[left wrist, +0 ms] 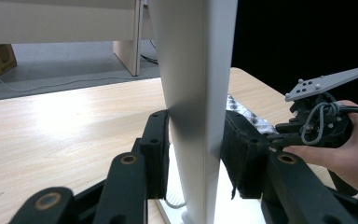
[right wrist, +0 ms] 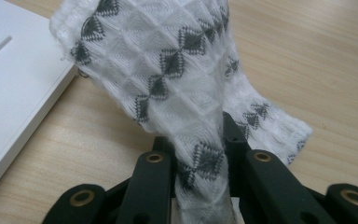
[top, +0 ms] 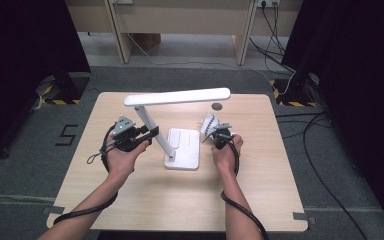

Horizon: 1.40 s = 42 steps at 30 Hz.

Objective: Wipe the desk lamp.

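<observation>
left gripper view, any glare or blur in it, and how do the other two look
Left gripper view: bright glare on the table, and the close lamp post looks soft. Right gripper view: the cloth weave is sharp, evenly lit. High view: even light on the table, dark curtains at both sides.

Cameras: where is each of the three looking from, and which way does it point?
High view: sits above the person's side, looking forward and down on the table; both forearms, the left gripper and right gripper show.
Left gripper view: rides on the left gripper, looking along its black jaws, closed on the white lamp stem; the person's other hand shows.
Right gripper view: rides on the right gripper, looking along its jaws at the patterned white cloth between them.
Shared: all show the lamp and table.
</observation>
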### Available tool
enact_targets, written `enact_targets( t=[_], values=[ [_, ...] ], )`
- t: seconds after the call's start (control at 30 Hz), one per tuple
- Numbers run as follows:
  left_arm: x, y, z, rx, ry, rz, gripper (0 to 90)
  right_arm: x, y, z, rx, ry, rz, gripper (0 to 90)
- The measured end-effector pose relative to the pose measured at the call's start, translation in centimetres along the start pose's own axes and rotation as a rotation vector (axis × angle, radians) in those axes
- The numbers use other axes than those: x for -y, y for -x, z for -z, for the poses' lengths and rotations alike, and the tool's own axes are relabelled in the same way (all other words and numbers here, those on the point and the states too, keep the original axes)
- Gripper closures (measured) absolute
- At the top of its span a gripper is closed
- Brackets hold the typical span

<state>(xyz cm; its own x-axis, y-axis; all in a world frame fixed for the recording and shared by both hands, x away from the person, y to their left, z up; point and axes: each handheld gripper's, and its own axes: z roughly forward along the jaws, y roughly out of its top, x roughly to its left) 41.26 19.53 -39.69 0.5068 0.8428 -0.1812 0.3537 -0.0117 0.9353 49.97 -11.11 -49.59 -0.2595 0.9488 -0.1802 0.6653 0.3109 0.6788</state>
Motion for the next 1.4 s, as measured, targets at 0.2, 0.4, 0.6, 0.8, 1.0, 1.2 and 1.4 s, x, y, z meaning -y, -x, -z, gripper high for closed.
enact_targets(
  t=[0.2,0.4,0.6,0.8,1.0,1.2,1.4],
  values=[
    [0.0,0.0,0.0,-0.001,-0.001,-0.001,61.7,0.2,-0.1,-0.2,-0.012,0.000,-0.007,68.7],
    [0.1,0.0,0.1,-0.003,0.000,0.000,61.3,0.3,-0.1,-0.2,-0.004,0.005,-0.009,64.4],
    [0.1,-0.1,0.1,-0.004,0.002,-0.001,61.2,0.7,0.7,-0.2,0.042,-0.003,-0.024,67.8],
    [0.1,0.0,0.1,-0.004,0.000,-0.001,61.1,0.9,1.2,-0.1,0.068,-0.018,-0.031,68.3],
    [0.1,0.0,0.1,-0.004,0.001,-0.003,61.1,1.0,1.3,-0.1,0.075,-0.017,-0.034,69.1],
    [0.1,-0.1,0.2,-0.006,0.002,-0.001,61.1,1.1,1.6,-0.1,0.086,-0.016,-0.042,69.4],
    [0.2,-0.1,0.2,-0.006,-0.002,-0.002,60.9,1.2,1.6,-0.1,0.090,-0.018,-0.044,69.5]
  ],
)
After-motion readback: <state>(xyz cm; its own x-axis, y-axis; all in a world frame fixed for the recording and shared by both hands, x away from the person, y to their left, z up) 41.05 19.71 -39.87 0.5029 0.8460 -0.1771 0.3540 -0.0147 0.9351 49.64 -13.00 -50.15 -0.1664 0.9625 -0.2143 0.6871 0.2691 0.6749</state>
